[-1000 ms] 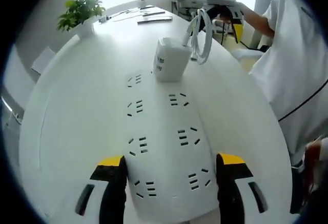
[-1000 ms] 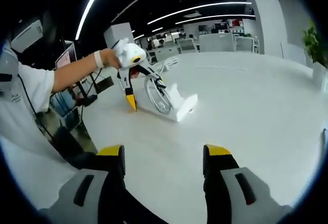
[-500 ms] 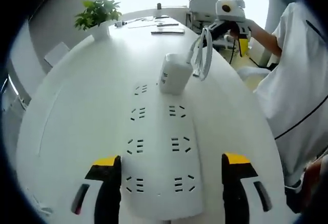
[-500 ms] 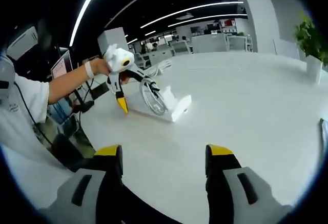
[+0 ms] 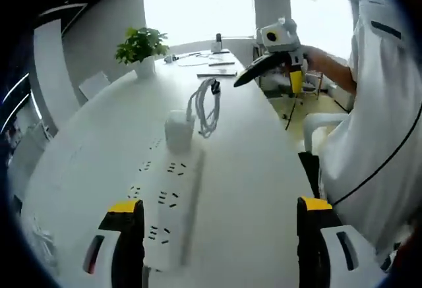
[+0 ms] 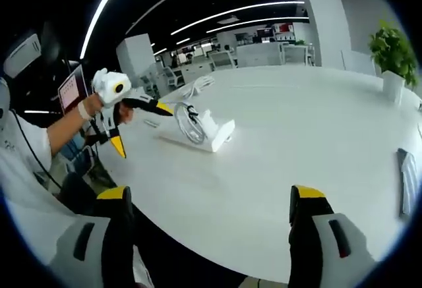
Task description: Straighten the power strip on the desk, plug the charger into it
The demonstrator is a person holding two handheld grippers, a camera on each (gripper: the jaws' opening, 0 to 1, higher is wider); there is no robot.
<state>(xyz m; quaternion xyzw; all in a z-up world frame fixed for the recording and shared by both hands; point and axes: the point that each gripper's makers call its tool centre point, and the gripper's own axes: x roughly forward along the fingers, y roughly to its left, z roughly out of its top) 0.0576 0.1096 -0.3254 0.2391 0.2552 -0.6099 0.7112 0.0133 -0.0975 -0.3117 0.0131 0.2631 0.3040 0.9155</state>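
Observation:
A long white power strip (image 5: pixel 168 199) lies on the white desk (image 5: pixel 250 169), running away from my left gripper (image 5: pixel 221 235), whose jaws stand wide open a little short of its near end. A white charger (image 5: pixel 177 130) stands on the strip's far end, with its coiled white cable (image 5: pixel 208 107) just beyond. My right gripper (image 5: pixel 277 70) hangs open in the air past the desk's right edge. In the right gripper view, the power strip (image 6: pixel 201 140), charger (image 6: pixel 214 126) and cable coil (image 6: pixel 188 123) lie mid-desk. The left gripper (image 6: pixel 135 126) is to their left, and my right gripper (image 6: pixel 214 219) is open, well back.
A potted plant (image 5: pixel 140 44) stands at the desk's far left, and the same plant (image 6: pixel 389 44) shows at the right in the right gripper view. Dark flat items (image 5: pixel 214 70) lie at the far end. A flat grey object (image 6: pixel 405 172) lies near the edge. A person in white (image 5: pixel 376 123) stands alongside.
My left gripper has drawn back from the strip's end and its jaws have spread wider. The right gripper's jaws have also spread. The strip, charger and cable stay where they were.

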